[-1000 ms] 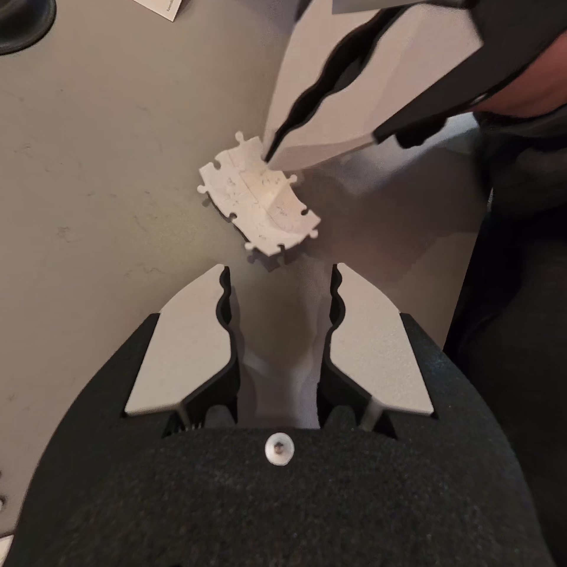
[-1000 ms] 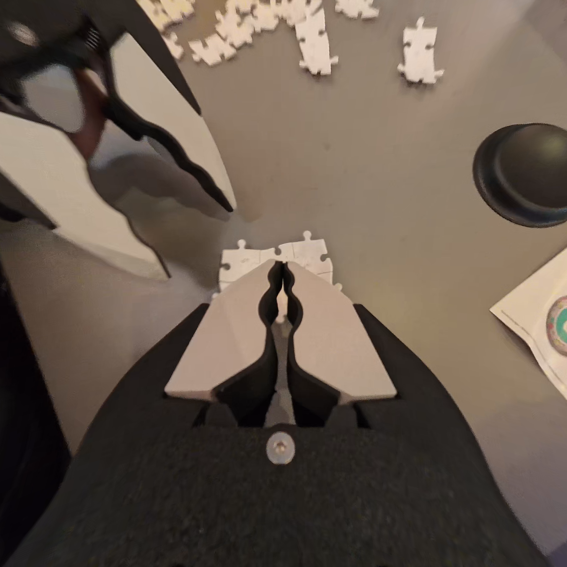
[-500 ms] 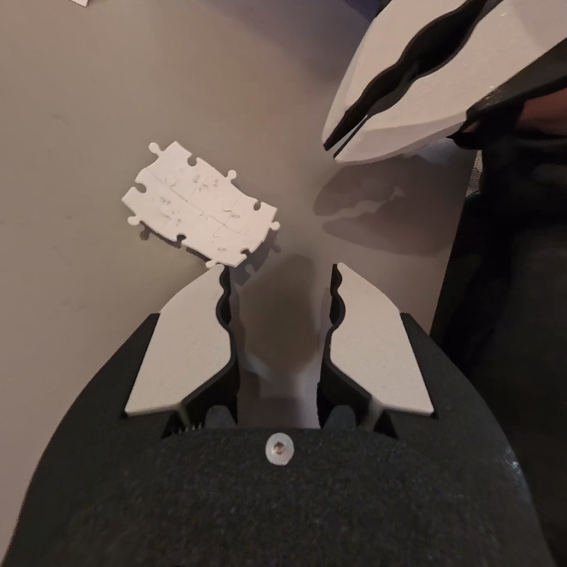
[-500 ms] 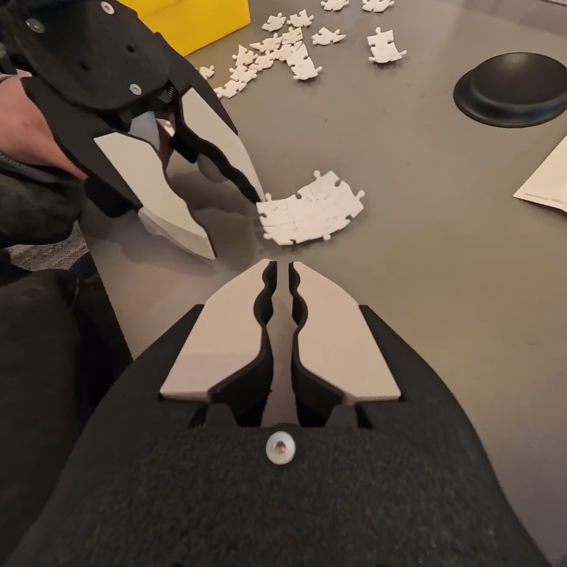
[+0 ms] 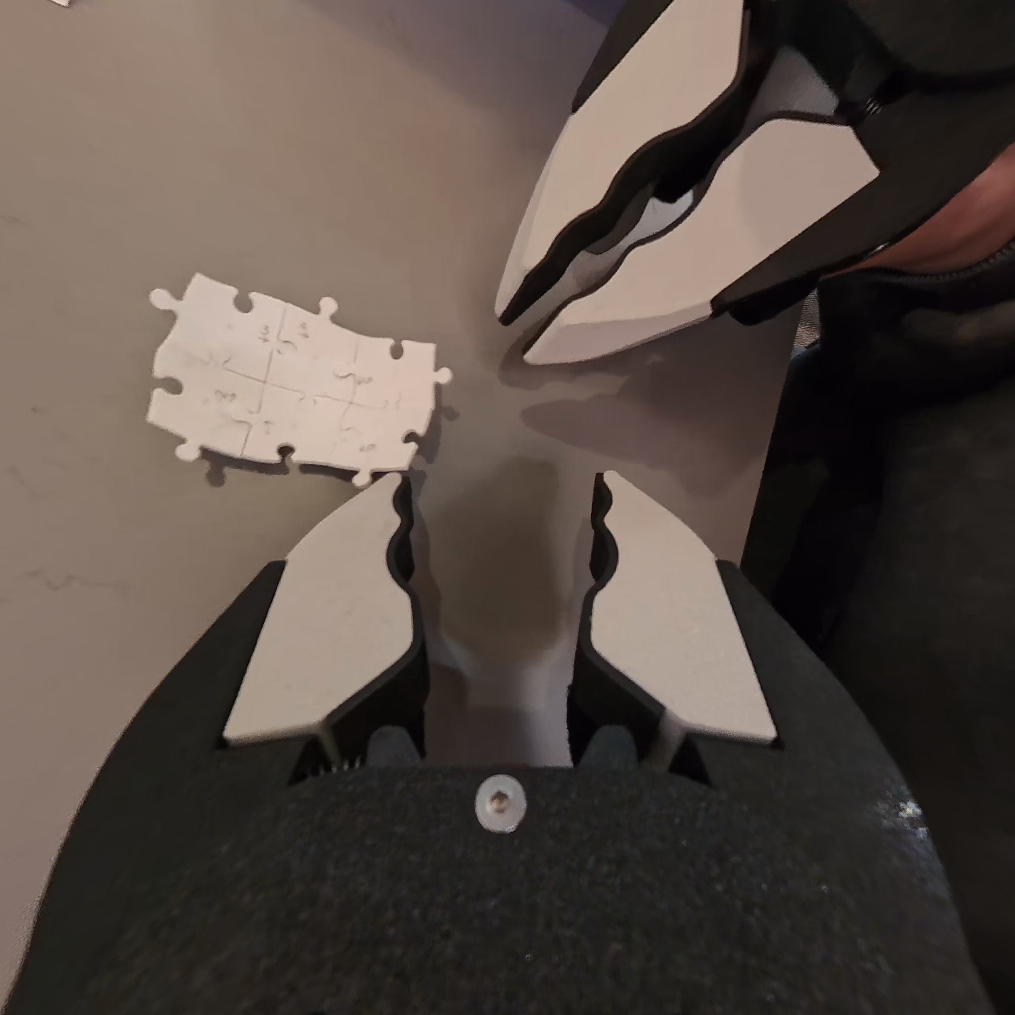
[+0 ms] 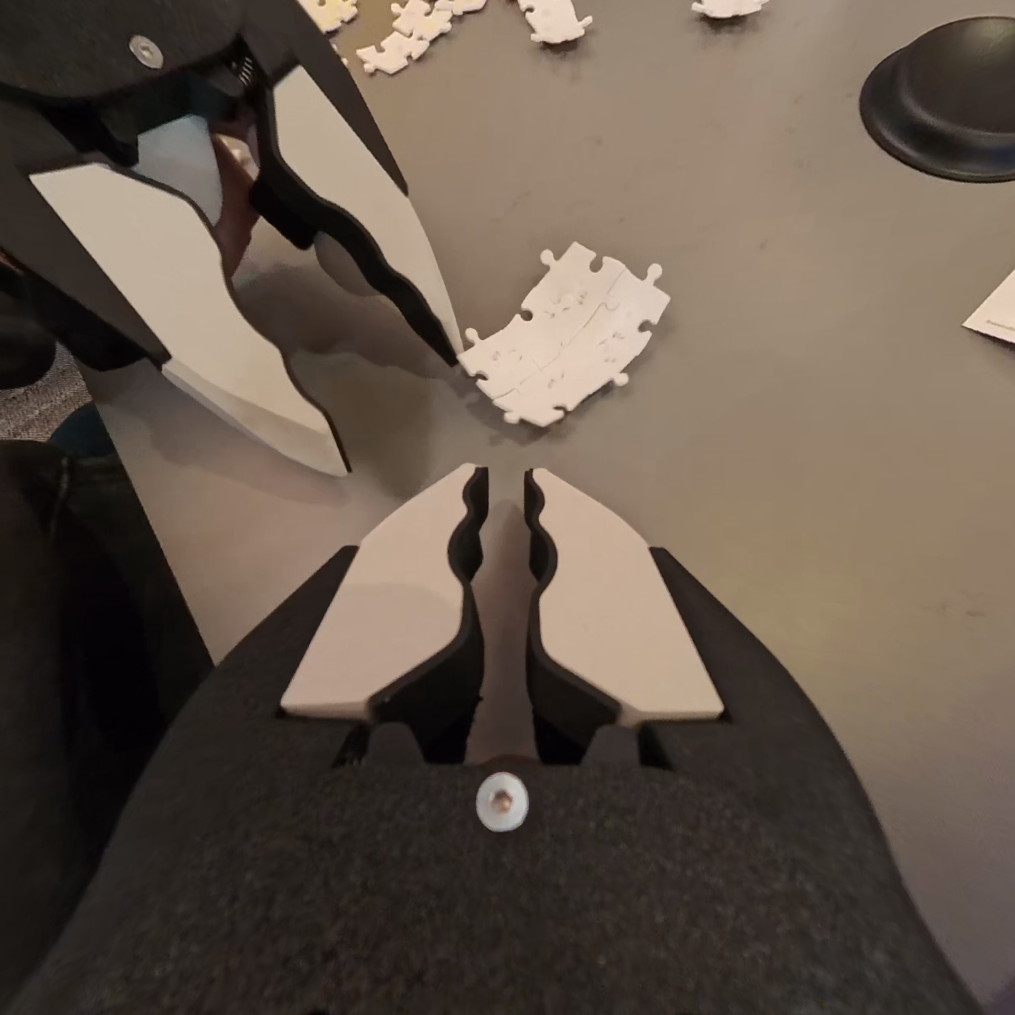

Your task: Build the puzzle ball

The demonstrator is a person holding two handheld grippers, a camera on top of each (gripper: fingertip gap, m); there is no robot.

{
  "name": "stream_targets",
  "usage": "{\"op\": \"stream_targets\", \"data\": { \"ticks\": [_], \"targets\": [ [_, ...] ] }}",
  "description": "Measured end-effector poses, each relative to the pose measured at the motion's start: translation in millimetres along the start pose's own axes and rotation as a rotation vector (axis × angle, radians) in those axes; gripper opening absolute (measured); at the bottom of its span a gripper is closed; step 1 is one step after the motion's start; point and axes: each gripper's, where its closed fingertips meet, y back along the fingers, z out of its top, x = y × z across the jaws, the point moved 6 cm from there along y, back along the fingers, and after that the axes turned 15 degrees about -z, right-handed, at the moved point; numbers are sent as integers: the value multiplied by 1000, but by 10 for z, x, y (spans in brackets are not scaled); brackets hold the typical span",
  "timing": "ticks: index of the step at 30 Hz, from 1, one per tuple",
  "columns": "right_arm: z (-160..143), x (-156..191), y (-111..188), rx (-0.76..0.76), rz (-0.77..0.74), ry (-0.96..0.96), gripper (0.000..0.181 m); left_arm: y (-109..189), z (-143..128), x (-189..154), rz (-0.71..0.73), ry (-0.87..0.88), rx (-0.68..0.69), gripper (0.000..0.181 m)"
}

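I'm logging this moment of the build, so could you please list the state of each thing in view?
Left hand-held gripper: open, empty.
Right hand-held gripper: slightly open, empty.
Joined puzzle section: assembled, curved, lying on the table, held by neither.
Loose puzzle pieces: unjoined, scattered at the far side.
Black round object: resting on the table.

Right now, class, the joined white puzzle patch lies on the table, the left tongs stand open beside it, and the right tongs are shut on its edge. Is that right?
Not quite. The right tongs hold nothing: their jaws stand slightly apart, clear of the patch, as the right wrist view shows. The patch does lie on the table, with the left tongs open beside it.
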Motion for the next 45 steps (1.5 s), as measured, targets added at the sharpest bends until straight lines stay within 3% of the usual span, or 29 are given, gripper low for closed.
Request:
{"op": "stream_targets", "data": {
  "ticks": [6,11,16,21,25,36,39,41,45],
  "targets": [
    [0,-5,-12,2,2,-5,12,-56,21,-101,-46,-18,6,63],
    [9,-15,-2,-7,3,-10,12,319,-54,-155,30,18,-51,63],
    [7,6,-81,4,20,-30,12,1036,-444,-302,263,116,-123,61],
    [51,22,-144,-4,0,-25,13,1441,-1089,-314,552,228,-3,59],
    [75,40,-192,1,10,-26,13,1437,-1342,-185,596,287,22,60],
    [86,119,-229,15,29,1,13,1249,-1358,45,540,292,0,50],
    [112,-75,-190,-17,-72,15,13,1256,-1365,35,539,282,6,34],
    [143,-245,-184,-33,-100,4,17,1260,-1374,27,538,277,5,33],
    [189,-398,-290,-49,-34,-1,33,1246,-1374,7,530,265,8,33]
  ]
}}
